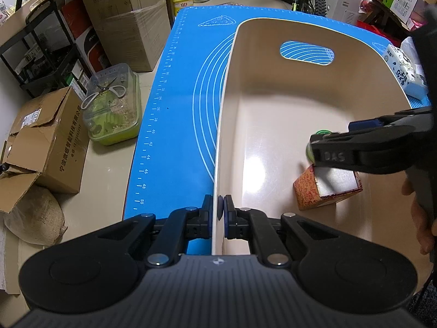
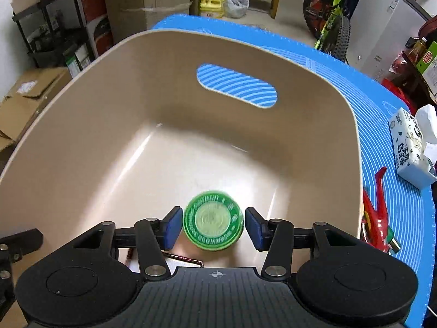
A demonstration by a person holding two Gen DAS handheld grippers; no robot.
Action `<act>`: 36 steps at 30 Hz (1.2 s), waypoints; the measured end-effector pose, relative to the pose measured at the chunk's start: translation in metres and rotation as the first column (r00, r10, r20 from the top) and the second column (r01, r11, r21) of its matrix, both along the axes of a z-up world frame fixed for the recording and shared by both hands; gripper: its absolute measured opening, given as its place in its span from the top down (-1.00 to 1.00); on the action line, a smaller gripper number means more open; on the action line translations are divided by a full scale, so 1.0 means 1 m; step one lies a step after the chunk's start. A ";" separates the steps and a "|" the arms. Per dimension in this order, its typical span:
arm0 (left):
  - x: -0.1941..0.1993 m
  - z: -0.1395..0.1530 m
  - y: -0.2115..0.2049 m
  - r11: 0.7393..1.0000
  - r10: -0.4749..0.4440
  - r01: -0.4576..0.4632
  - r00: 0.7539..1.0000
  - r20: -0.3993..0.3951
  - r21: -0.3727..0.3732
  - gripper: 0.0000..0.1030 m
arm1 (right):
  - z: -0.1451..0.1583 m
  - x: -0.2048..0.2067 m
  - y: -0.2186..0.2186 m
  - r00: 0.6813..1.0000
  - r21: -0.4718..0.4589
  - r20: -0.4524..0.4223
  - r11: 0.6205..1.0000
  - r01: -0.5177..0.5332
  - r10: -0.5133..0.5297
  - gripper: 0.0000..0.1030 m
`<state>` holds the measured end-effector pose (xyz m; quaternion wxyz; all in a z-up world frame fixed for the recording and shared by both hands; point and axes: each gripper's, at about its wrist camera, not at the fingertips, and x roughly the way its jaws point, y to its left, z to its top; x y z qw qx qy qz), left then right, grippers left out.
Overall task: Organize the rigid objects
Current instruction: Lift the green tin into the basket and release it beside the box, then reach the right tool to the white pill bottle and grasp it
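Two items are seen inside the beige bin (image 2: 82, 136): a green round tin (image 2: 213, 222) and a patterned box (image 1: 327, 188) on the bin floor, close together. The bin sits on a blue mat (image 1: 174, 125). The step in hand is judged to be the release of the tin into the bin; it would be done well if the jaws were spread fully clear of the tin's sides, the gripper lifted straight out without brushing the tin or the box, and the bin kept steady throughout. The right gripper (image 2: 213, 228) is seen part open, with gaps showing between each blue pad and the tin, so the tin is not gripped; the tin is blurred and whether it already rests on the floor cannot be told. The left gripper (image 1: 221, 211) is closed on the bin's near wall, the rim pinched between its pads, and the bin is thereby held. Outside the bin, a red object (image 2: 378, 213) lies just beside the bin's right wall and a tissue pack (image 2: 409, 150) lies further right on the mat; these are judged possibly still to be sorted. A hand (image 1: 423, 218) is partly seen at the right edge of the left wrist view.
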<state>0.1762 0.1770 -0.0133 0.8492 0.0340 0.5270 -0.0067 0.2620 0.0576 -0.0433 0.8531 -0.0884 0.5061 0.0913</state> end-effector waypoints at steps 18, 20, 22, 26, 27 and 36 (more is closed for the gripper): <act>0.000 0.001 0.000 1.000 0.004 -0.004 1.000 -0.001 0.003 0.81 | 0.098 -0.060 -0.102 0.942 0.173 0.296 0.979 0.109 -0.157 -0.48; 0.000 0.001 -0.001 1.000 0.003 -0.003 1.000 -0.001 0.008 0.81 | 0.097 -0.068 -0.126 0.933 0.178 0.302 0.973 0.149 -0.198 -0.49; 0.000 0.001 -0.001 1.000 0.002 -0.002 1.000 -0.001 0.012 0.81 | 0.093 -0.076 -0.152 0.926 0.169 0.293 0.966 0.194 -0.237 -0.49; 0.001 0.001 -0.002 1.000 0.004 -0.004 1.000 -0.002 0.012 0.81 | 0.076 -0.085 -0.191 0.914 0.140 0.261 0.949 0.282 -0.310 -0.49; 0.001 0.001 -0.001 1.000 0.004 -0.004 1.000 -0.002 0.012 0.81 | 0.071 -0.086 -0.199 0.912 0.138 0.249 0.944 0.301 -0.327 -0.49; 0.001 0.001 -0.001 1.000 0.004 -0.004 1.000 -0.002 0.012 0.81 | 0.015 -0.089 -0.234 0.911 0.084 0.132 0.920 0.382 -0.391 -0.49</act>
